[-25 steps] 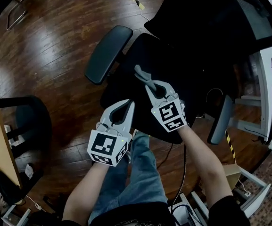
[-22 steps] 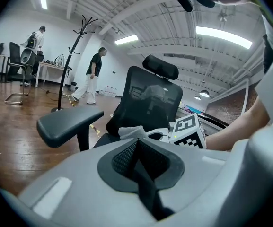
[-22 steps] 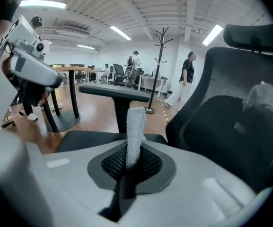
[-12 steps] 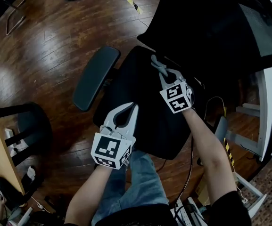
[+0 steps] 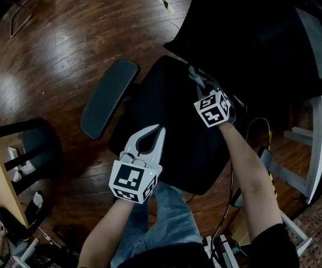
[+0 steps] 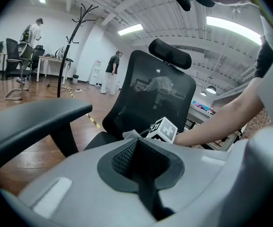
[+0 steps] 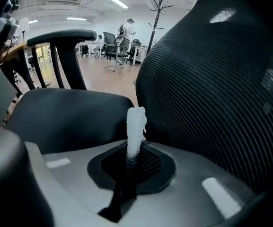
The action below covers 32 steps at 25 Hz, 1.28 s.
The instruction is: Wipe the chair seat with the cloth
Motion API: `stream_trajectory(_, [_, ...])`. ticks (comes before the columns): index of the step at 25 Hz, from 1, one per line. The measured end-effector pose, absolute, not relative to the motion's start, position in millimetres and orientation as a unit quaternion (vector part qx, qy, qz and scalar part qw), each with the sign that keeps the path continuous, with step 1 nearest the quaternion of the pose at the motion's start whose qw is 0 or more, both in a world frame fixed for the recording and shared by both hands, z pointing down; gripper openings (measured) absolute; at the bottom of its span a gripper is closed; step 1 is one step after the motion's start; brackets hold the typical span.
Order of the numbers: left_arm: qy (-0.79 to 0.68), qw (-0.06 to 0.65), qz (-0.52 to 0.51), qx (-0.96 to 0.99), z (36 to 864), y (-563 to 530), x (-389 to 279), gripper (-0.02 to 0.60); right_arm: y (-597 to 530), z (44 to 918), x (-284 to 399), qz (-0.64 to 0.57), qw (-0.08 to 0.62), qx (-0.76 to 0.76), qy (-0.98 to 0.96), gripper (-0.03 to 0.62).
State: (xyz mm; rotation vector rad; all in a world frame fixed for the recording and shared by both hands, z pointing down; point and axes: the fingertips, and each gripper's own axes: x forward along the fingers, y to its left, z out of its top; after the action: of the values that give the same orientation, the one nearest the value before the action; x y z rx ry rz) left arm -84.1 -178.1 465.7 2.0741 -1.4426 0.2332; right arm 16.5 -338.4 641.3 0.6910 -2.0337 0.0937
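Overhead, the right forearm reaches across the broad black padded chair seat (image 5: 172,133). Its right gripper (image 5: 200,81) sits low at the rear edge beside the ribbed mesh backrest (image 7: 221,79), jaws clenched on a narrow, nubbly pale-grey cloth strip (image 7: 135,126) that stands upright between them. Nearer, the left gripper (image 5: 159,130) hovers near the seat's front edge, smooth grey jaws pressed together, empty.

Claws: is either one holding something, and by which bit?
The right claw pinches the cloth by one end; the left claw is shut on nothing.
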Motion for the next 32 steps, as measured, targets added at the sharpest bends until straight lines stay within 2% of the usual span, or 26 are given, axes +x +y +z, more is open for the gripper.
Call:
stream_trajectory(14, [-0.538,0.304,0.095,0.78,471.3,-132.9,-83.5,0.005,-257.6,632.6,-4.6,0.045,0.445,0.258,-0.856,0.009])
stream_trajectory(32, [-0.52,0.296,0.108,0.794,470.4,-20.3,-105.2,0.005,-80.0,611.1,-59.3,0.051,0.399,0.22,-0.889,0.009])
